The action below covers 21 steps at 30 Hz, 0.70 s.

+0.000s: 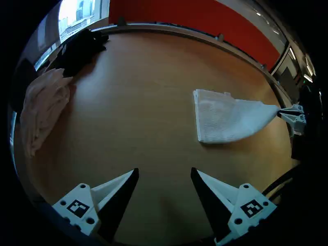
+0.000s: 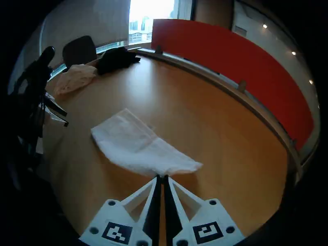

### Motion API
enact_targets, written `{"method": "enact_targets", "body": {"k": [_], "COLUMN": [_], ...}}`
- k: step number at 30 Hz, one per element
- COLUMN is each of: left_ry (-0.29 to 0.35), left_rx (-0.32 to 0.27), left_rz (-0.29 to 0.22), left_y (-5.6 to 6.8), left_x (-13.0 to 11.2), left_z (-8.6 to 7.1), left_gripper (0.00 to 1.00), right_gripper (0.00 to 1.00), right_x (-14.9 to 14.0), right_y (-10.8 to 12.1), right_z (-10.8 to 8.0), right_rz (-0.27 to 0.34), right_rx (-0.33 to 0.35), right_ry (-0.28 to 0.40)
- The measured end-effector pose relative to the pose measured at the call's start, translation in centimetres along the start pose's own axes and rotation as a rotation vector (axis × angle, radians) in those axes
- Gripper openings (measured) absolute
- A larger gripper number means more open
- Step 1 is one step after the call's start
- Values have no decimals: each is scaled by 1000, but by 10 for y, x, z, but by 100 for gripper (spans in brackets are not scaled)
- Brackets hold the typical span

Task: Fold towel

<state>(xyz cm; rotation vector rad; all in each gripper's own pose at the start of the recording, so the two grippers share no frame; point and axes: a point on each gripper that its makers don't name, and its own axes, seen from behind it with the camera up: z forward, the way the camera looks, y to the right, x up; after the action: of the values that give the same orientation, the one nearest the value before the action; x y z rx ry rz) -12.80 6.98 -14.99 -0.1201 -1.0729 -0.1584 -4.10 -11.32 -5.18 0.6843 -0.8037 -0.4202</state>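
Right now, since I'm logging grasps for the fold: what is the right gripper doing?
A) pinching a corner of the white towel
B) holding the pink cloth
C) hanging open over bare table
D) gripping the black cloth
A: the right gripper is closed on a corner of the white towel, which tapers to a point there.

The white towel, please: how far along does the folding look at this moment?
Done: the white towel seems folded at least once, lying layered on the table. In hand: the right gripper is shut on one corner, holding it raised. Remaining: laying that corner over to finish the fold; the left gripper is open, holding nothing.
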Motion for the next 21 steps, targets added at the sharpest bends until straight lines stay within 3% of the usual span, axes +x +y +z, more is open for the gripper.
{"method": "enact_targets", "body": {"k": [12, 21], "left_ry": [9, 18], "left_rx": [-8, -5], "left_rz": [-7, -13], "left_y": [2, 1], "left_x": [2, 2], "left_z": [-2, -5], "left_gripper": [94, 94], "right_gripper": [4, 4], "right_x": [23, 56], "right_y": [-6, -27], "right_z": [3, 19], "right_rz": [-50, -116], "right_rx": [13, 60], "right_ry": [27, 58]}}
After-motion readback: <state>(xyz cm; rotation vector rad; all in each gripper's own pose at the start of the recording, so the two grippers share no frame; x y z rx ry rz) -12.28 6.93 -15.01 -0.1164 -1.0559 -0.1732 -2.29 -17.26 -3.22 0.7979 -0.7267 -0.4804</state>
